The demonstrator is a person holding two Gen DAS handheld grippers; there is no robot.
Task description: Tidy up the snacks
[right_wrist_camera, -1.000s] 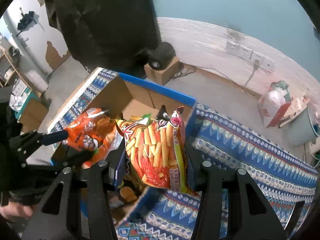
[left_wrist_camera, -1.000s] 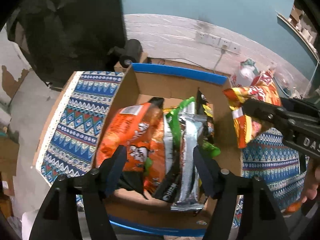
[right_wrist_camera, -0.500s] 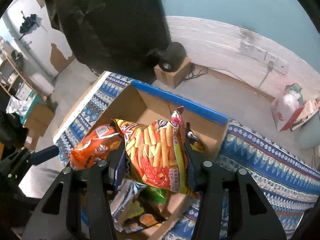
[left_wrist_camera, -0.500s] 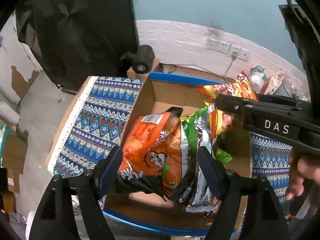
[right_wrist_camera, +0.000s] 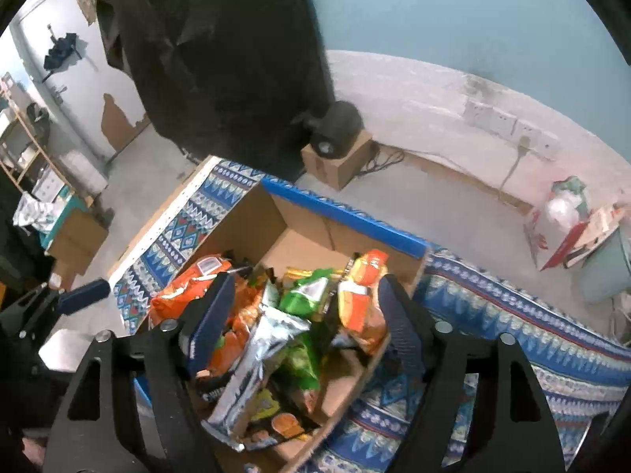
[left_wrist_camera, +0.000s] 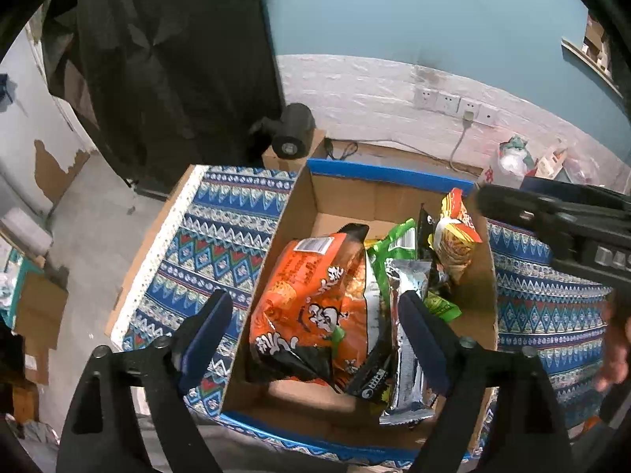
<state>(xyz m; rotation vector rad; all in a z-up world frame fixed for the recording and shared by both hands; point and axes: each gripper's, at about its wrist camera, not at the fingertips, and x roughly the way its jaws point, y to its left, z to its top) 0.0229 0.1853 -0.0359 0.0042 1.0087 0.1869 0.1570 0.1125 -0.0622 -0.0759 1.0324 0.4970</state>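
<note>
Snack packets are sitting in the box I'm filling.
An orange bag (left_wrist_camera: 315, 307) is lying left, a silver packet (left_wrist_camera: 410, 339) centre, a fries bag (left_wrist_camera: 453, 244) leaning right in the cardboard box (left_wrist_camera: 299, 213).

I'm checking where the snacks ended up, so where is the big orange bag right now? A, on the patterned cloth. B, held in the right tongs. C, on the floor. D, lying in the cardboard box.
D: the orange bag lies inside the cardboard box, with no tongs gripping it.

Both wrist cameras look steeply down, close over the same cardboard box (left_wrist_camera: 299, 213), from opposite sides.
</note>
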